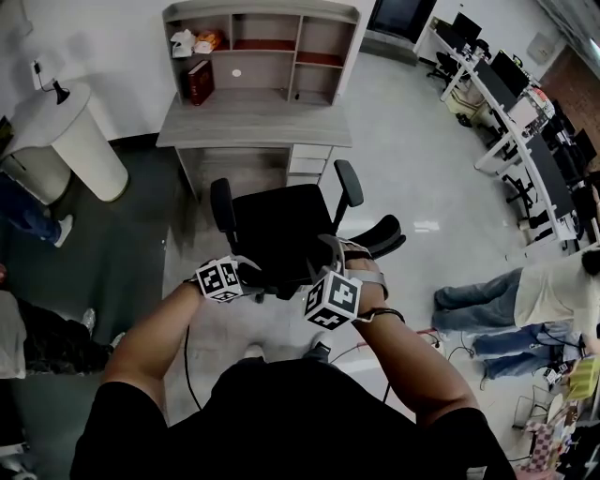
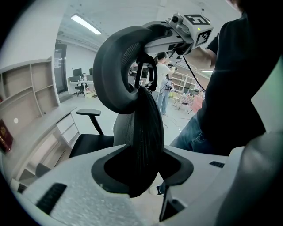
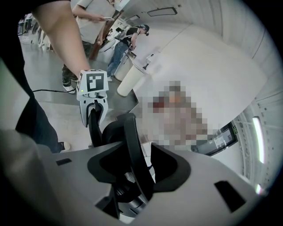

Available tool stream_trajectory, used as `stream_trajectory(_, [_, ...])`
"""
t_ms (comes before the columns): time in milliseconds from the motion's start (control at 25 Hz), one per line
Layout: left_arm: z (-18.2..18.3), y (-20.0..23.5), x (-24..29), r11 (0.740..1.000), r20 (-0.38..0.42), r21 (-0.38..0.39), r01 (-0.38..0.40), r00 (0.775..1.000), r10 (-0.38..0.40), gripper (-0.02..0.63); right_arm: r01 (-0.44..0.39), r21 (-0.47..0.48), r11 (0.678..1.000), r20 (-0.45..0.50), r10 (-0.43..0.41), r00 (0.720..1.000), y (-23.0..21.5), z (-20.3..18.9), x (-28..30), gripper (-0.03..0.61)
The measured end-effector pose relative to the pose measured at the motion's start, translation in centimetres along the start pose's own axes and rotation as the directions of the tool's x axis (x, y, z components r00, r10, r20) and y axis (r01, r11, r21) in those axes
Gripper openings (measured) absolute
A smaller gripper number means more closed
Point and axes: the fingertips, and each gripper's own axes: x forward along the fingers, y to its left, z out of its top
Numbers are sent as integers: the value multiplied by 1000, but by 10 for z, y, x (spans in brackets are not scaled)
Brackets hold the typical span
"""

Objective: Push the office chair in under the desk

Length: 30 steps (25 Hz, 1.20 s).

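My left tongs [image 2: 137,176] clamp the chair back [image 2: 142,128]; my right tongs [image 3: 138,170] are closing around its rim, ready to shove it under the surface [image 1: 253,127] ahead.

red book [image 1: 199,82], white round stand [image 1: 84,150], bystander [image 1: 525,295]

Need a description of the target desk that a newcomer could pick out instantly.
Against the white back wall, straight ahead of the black office chair, stands a grey wood desk with drawers at its right end. Unlike the row of monitor desks at the far right, it stands alone, carries an open shelf hutch and holds a red book, no screen.
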Motion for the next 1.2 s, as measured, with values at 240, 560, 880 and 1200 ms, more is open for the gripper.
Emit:
stream_trajectory(240, [-19,6,-23,1000,10,5,0,1000,0,175,16,0,1000,-4,-16,1000,6,29,9,179])
stream_trajectory(560, [-48,17,-57,1000,11,5,0,1000,0,176,24,2,1000,5,-24,1000,17,71,23,179])
stream_trajectory(880, [-71,24,-81,1000,11,-16,-20,1000,21,179,0,2,1000,19,0,1000,24,101,35,181])
stream_trajectory(1200, [-83,27,-92,995,-5,-71,-64,998,64,190,-44,-12,999,35,45,998,28,118,40,179])
